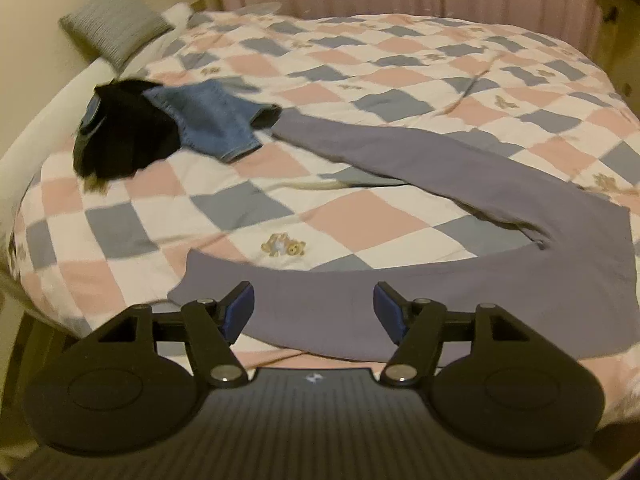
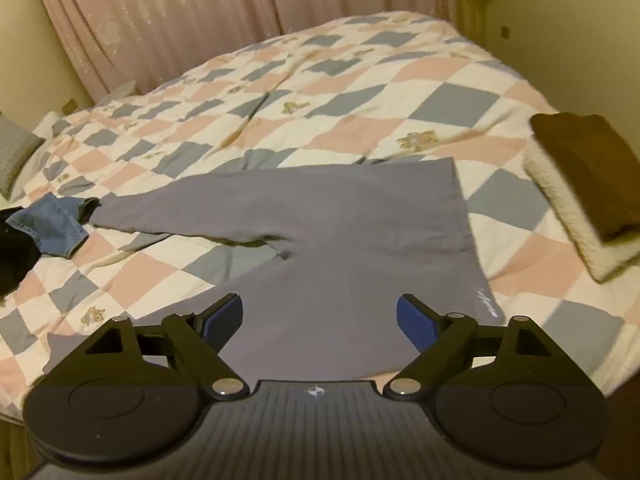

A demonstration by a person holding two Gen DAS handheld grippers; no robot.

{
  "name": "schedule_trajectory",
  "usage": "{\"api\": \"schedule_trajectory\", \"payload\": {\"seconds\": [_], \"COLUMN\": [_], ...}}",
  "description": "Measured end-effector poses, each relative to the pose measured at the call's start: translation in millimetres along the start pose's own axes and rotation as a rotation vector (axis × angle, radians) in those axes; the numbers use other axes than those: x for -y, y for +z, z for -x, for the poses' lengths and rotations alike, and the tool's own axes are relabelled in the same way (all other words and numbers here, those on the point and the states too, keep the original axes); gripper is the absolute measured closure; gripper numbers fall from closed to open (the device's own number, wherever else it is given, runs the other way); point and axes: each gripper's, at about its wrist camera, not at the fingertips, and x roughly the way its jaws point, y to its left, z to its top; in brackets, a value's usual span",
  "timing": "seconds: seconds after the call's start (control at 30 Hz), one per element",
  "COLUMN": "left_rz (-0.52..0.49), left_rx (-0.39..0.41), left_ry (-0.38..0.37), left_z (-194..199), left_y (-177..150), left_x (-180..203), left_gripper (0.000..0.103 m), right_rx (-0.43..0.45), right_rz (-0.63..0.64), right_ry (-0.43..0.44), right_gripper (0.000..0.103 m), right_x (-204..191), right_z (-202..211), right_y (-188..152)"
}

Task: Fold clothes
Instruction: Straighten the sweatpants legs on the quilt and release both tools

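While grey trousers [image 2: 320, 232] lie spread, both grippers gape empty.

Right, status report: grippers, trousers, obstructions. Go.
Left gripper open, right gripper open, both empty above the near leg. Grey trousers spread flat on quilt, legs splayed, unfolded. Denim piece by far cuff; folded stack clear.

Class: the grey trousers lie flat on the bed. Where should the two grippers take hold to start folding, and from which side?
Grip the near leg of the grey trousers: left gripper at its cuff, right gripper near the waistband, both from the bed's near edge. That leg lies flat along this edge, directly under the open jaws.
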Motion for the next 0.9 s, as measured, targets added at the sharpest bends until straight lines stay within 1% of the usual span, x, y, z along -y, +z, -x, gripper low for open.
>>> {"api": "schedule_trajectory", "payload": {"seconds": [0.17, 0.33, 0.47, 0.53, 0.63, 0.8, 0.9], "left_rz": [-0.047, -0.089, -0.129, -0.139, -0.158, -0.207, -0.223], "left_rx": [0.013, 0.021, 0.02, 0.021, 0.018, 0.004, -0.001], "left_ry": [-0.038, -0.074, -0.095, -0.108, -0.124, -0.15, -0.169], "left_z": [9, 20, 26, 28, 30, 30, 31], "left_y": [0, -5, -19, -27, -38, -53, -60], "left_x": [-26, -61, -94, -110, -131, -152, -162], "left_gripper": [0.039, 0.039, 0.038, 0.033, 0.031, 0.031, 0.03], "right_rx": [0.02, 0.032, 0.035, 0.036, 0.038, 0.042, 0.043], "right_rz": [-0.051, -0.095, -0.114, -0.123, -0.137, -0.161, -0.178], "right_ry": [-0.053, -0.083, -0.096, -0.103, -0.113, -0.13, -0.151], "right_gripper": [0.013, 0.012, 0.011, 0.009, 0.009, 0.008, 0.008], "right_x": [-15, -46, -70, -81, -99, -129, -136], "right_z": [25, 40, 54, 61, 71, 88, 96], "right_y": [-19, -44, -70, -83, -103, -135, -148]}}
